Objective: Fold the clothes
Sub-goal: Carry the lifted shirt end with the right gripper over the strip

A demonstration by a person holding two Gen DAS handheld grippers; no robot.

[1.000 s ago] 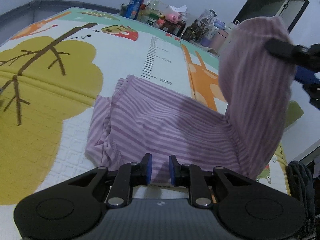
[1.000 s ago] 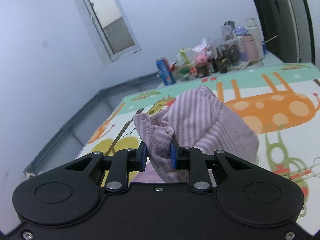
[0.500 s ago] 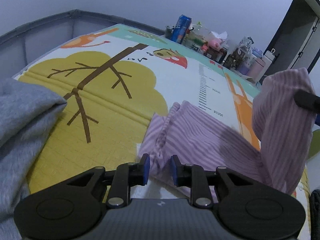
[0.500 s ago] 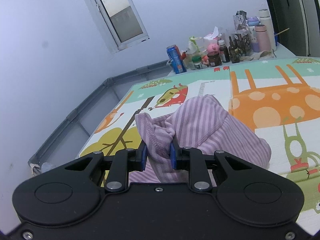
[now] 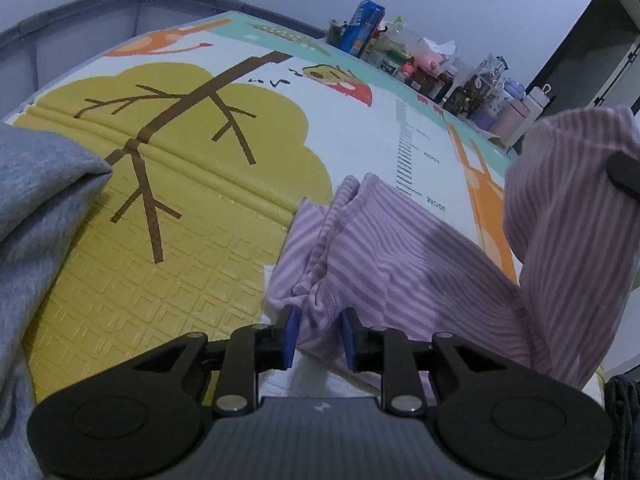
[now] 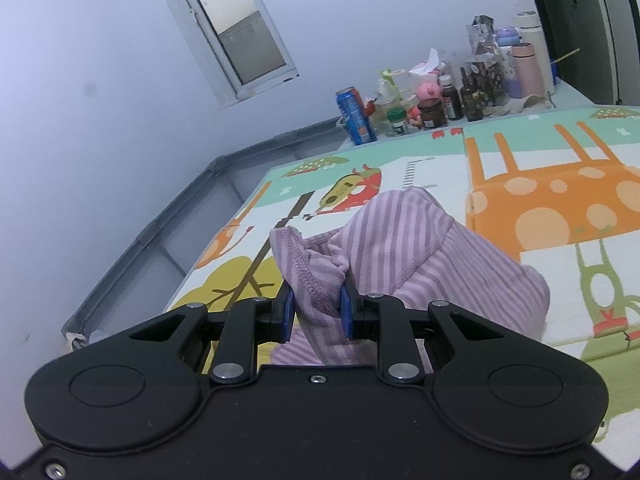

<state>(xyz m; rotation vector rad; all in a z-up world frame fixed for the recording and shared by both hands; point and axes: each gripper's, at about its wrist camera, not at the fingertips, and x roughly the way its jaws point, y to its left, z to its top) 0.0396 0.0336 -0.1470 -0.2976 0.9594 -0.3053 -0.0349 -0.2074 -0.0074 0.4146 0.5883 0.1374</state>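
Note:
A purple striped garment lies on the printed play mat. My left gripper sits low at its near left corner, blue pads closed on the bunched hem. My right gripper is shut on another hemmed edge of the same garment and holds it up off the mat. In the left wrist view that lifted part stands as a tall fold at the right, with a black finger of the right gripper against it.
A grey garment lies heaped on the mat at the left. Bottles, cans and jars crowd the far edge by the wall. A grey padded rail borders the mat. Something dark lies at the near right.
The left gripper has shifted left along the garment's near edge to its corner, bringing the grey garment into view. The right gripper keeps its hold and has barely moved.

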